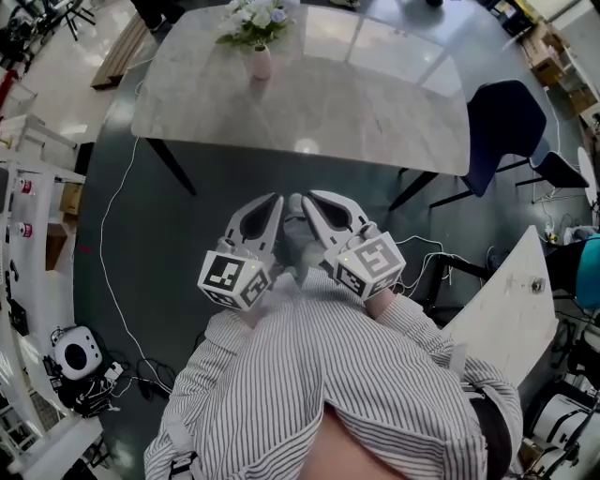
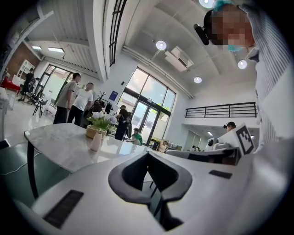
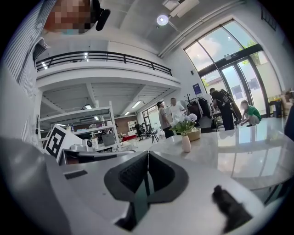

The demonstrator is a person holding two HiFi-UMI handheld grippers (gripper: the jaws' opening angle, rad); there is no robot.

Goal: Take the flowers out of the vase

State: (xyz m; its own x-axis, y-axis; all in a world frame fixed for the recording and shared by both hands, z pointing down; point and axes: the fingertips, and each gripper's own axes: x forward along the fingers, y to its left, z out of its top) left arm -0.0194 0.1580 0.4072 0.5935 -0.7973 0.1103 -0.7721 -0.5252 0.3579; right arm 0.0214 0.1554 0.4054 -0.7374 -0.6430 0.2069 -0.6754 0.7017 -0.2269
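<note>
White and pale flowers (image 1: 255, 21) stand in a small pink vase (image 1: 261, 62) near the far left edge of the marble table (image 1: 375, 112). My left gripper (image 1: 275, 201) and right gripper (image 1: 304, 200) are side by side close to my chest, tips almost touching, well short of the table. Both are shut with nothing in them. In the left gripper view, the vase (image 2: 96, 141) and flowers (image 2: 102, 120) sit far ahead to the left of the left gripper (image 2: 148, 154). In the right gripper view, the vase (image 3: 186, 143) and flowers (image 3: 184, 122) are ahead to the right of the right gripper (image 3: 148, 153).
A dark blue chair (image 1: 507, 120) stands at the table's right end. A white board-like surface (image 1: 511, 300) lies at my right, and white shelving (image 1: 28, 234) at my left. Cables (image 1: 112, 281) trail on the dark floor. Two people (image 2: 76, 98) stand beyond the table.
</note>
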